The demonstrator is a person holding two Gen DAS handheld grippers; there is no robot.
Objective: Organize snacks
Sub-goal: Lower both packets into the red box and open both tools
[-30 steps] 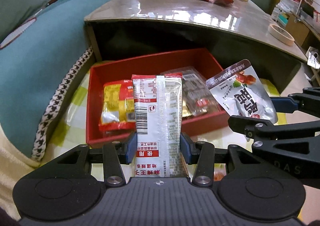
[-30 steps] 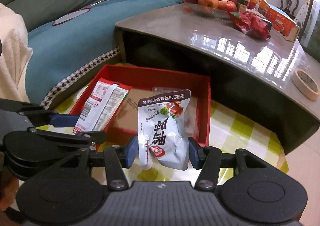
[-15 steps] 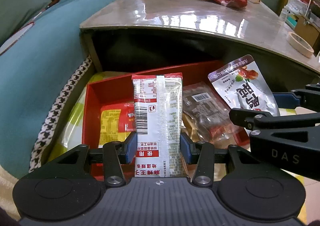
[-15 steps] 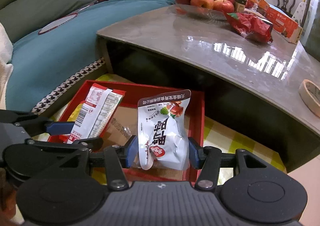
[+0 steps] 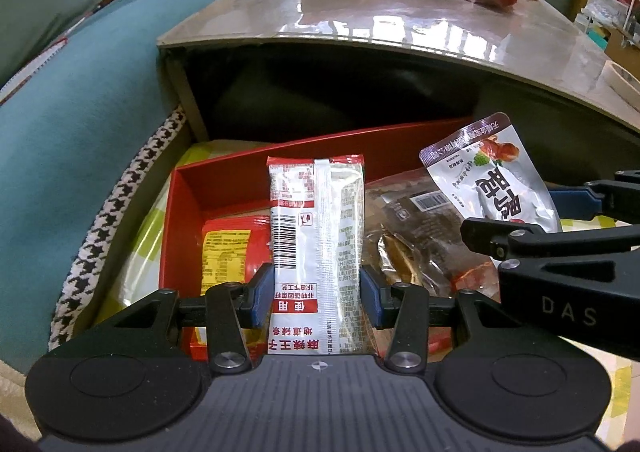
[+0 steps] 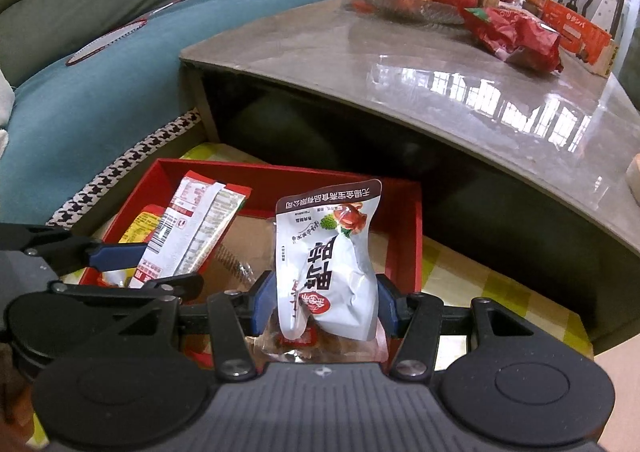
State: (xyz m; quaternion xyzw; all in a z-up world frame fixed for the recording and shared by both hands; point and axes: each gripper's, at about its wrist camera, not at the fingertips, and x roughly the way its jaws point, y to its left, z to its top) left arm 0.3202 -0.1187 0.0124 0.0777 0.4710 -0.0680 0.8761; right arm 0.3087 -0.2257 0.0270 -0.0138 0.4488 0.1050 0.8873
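Foil-backed and flat, the red-and-silver snack packet (image 5: 318, 252) stands upright in the left gripper (image 5: 317, 294), whose jaws are clenched on its lower sides, above the left half of the red box (image 5: 188, 188) that sits on a yellow checked cloth (image 6: 480, 280) on the floor. It looks light and fairly stiff along its back seam, so a hold low on the edges should keep it from folding. Below it in the box lie a yellow-labelled packet (image 5: 226, 248) and a clear-wrapped dark snack (image 5: 424, 240), both soft and crinkly. Further right, the right gripper (image 6: 320, 306) has its jaws clenched on the lower part of a white pouch (image 6: 328, 264) with a printed meat picture; puffy and slick, it buckles where squeezed and could slip, so the sealed edges are probably the safer hold. It hangs over the right half of the box. Open room is tight: the box wall rises ahead, the dark underside of the glossy bench (image 6: 460, 92) overhangs just beyond, the teal sofa (image 5: 80, 124) lies close on the left, and the two grippers are near each other.
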